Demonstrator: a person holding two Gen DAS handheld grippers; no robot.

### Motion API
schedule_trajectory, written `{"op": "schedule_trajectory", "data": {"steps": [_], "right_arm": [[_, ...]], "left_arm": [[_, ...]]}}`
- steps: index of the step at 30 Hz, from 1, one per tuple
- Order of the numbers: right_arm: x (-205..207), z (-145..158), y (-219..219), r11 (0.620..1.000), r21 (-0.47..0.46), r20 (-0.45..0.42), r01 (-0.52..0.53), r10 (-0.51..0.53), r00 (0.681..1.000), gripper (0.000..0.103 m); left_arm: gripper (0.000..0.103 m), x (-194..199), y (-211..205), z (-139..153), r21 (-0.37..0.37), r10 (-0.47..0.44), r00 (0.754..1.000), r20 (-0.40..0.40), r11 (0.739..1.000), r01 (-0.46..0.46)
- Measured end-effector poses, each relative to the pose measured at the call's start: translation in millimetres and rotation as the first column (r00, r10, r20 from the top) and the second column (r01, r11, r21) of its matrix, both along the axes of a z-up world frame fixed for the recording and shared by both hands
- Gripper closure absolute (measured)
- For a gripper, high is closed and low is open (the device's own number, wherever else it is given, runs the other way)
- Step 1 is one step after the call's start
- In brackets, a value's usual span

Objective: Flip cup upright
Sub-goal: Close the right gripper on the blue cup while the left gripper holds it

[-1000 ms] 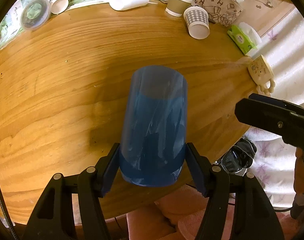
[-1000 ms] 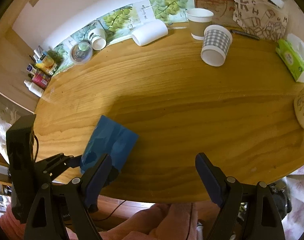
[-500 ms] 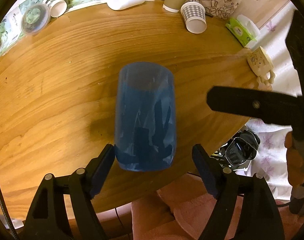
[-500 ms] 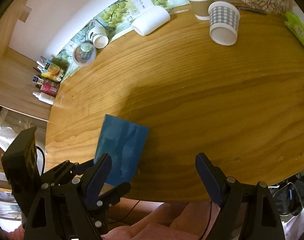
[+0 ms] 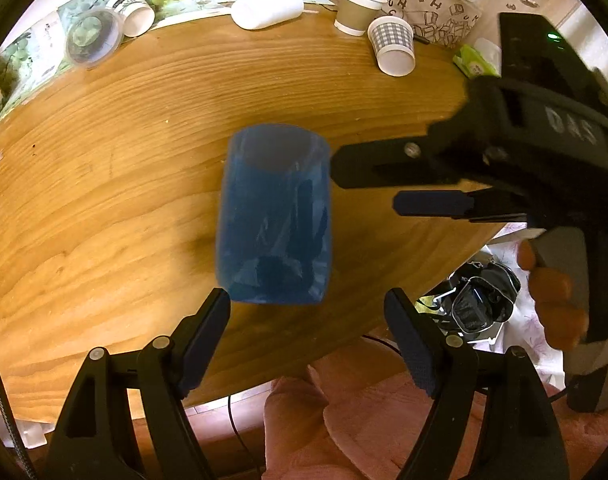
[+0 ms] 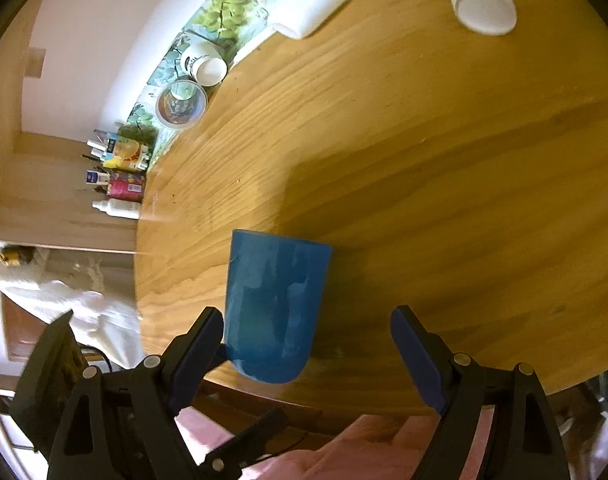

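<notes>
Since the earlier frames the left gripper (image 5: 306,316) has let go of the blue translucent cup (image 5: 274,216) and is backing off toward the near edge of the wooden table (image 5: 104,160); its jaws are now standing spread wide, with the cup's near end just ahead of the fingertips and touching neither pad. Meanwhile the right gripper (image 6: 308,340) is swinging in from the cup's right side, seen in the left wrist view as a black body with two fingers (image 5: 432,203) reaching toward the cup's upper wall, close but not touching as far as I can tell. The cup is resting on the table near the front edge, well apart from the checked paper cup (image 5: 392,46) and brown paper cup (image 5: 358,8) at the far rim. From the left wrist view its long axis is running straight away from the left gripper, with the open mouth showing at the far end; whether it is lying flat or is propped partly up I cannot tell for certain. In the right wrist view the cup (image 6: 274,304) is sitting between the spread right jaws, hard up against the left finger and well off the right one. Judgement: the right gripper is nearer the mouth end, so the next move probably calls for centring it on the cup before closing.
</notes>
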State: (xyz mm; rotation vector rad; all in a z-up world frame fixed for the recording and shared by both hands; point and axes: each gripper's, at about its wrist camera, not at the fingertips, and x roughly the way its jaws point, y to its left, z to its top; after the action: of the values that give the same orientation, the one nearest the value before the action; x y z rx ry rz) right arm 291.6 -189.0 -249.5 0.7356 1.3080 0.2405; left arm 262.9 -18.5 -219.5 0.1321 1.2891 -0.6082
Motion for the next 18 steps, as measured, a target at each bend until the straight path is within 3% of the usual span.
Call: {"op": "schedule_trajectory", "data": {"steps": [10, 18], "right_arm": [[19.5, -12.0, 19.3, 0.992, 0.123, -0.063, -0.006, 0.014, 0.998, 0.017], [29.2, -21.8, 32.4, 0.992, 0.123, -0.121, 0.016, -0.001, 0.993, 0.016]], "left_arm": [[0.021, -6.5, 33.5, 12.2, 0.011, 0.097, 0.995, 0.020, 0.995, -0.097], [0.021, -10.3, 62.6, 19.7, 0.018, 0.188, 0.982, 0.026, 0.982, -0.188]]}}
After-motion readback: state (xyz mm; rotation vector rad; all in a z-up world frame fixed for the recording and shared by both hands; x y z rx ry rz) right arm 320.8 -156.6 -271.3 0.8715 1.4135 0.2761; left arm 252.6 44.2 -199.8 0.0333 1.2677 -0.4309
